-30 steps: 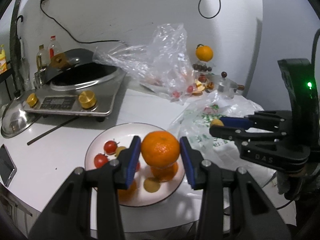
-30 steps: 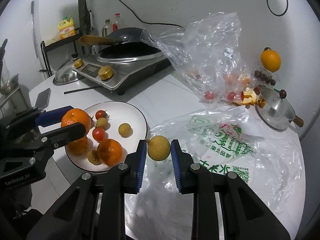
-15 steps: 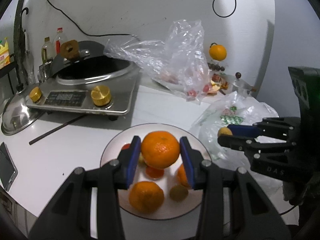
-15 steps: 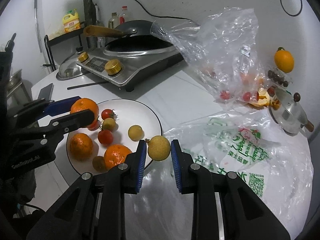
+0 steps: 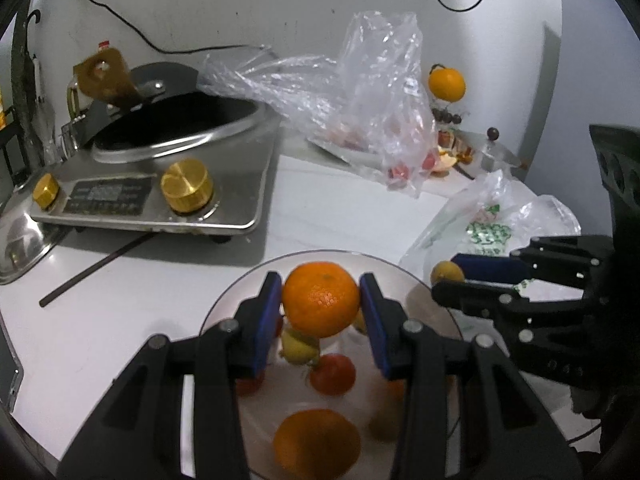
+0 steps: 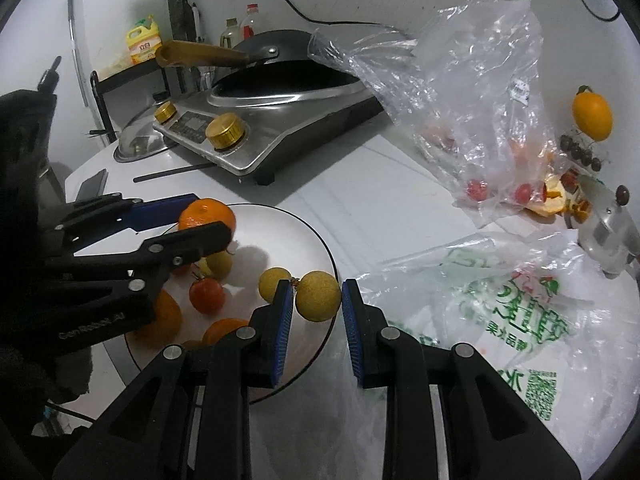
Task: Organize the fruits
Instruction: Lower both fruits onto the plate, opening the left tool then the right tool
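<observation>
My left gripper (image 5: 321, 305) is shut on an orange mandarin (image 5: 321, 300) and holds it above the white plate (image 5: 240, 292). The plate (image 6: 296, 232) holds mandarins, red tomatoes (image 6: 207, 295) and small yellow fruits (image 6: 273, 284). My right gripper (image 6: 315, 298) is shut on a small yellow-brown round fruit (image 6: 318, 296) over the plate's right rim. That gripper also shows at the right of the left wrist view (image 5: 450, 278), and the left gripper shows in the right wrist view (image 6: 208, 224).
An induction cooker with a black wok (image 6: 280, 92) stands behind the plate. A clear plastic bag (image 6: 460, 80) with tomatoes lies at the back. A printed plastic bag (image 6: 500, 308) lies right of the plate. A pot lid (image 6: 608, 232), an orange (image 6: 592, 116) and a phone (image 6: 92, 184) are around.
Both grippers have moved forward over the plate with their fruits held. The right gripper's fruit has gone from over the printed bag to the plate's right rim.
</observation>
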The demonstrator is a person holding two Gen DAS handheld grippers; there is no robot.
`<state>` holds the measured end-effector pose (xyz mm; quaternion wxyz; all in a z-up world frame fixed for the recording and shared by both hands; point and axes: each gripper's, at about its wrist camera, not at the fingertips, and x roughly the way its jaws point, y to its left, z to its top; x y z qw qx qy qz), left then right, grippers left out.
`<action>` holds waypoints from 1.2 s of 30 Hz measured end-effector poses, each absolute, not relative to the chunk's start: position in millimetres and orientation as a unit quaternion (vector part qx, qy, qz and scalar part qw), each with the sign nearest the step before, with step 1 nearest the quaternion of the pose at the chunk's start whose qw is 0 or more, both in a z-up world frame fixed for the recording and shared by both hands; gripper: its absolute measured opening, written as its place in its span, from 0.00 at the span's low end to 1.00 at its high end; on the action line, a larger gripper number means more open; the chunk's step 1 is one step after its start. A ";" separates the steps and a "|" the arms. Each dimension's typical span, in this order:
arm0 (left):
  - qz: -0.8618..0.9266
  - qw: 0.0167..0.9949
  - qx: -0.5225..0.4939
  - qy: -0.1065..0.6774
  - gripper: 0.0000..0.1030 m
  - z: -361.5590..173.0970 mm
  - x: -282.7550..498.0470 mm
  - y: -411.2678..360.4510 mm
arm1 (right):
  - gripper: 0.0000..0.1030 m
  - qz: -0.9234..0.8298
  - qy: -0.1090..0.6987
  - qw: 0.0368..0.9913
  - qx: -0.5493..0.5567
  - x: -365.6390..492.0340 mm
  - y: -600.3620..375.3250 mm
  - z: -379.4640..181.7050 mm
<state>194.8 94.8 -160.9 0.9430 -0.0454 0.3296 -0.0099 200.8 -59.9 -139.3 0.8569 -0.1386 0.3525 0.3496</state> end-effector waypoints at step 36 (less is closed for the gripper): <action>-0.019 0.916 -0.041 0.398 0.50 -179.9 231.4 90.4 | 0.26 0.379 0.354 0.845 -0.130 212.3 -59.1 -149.5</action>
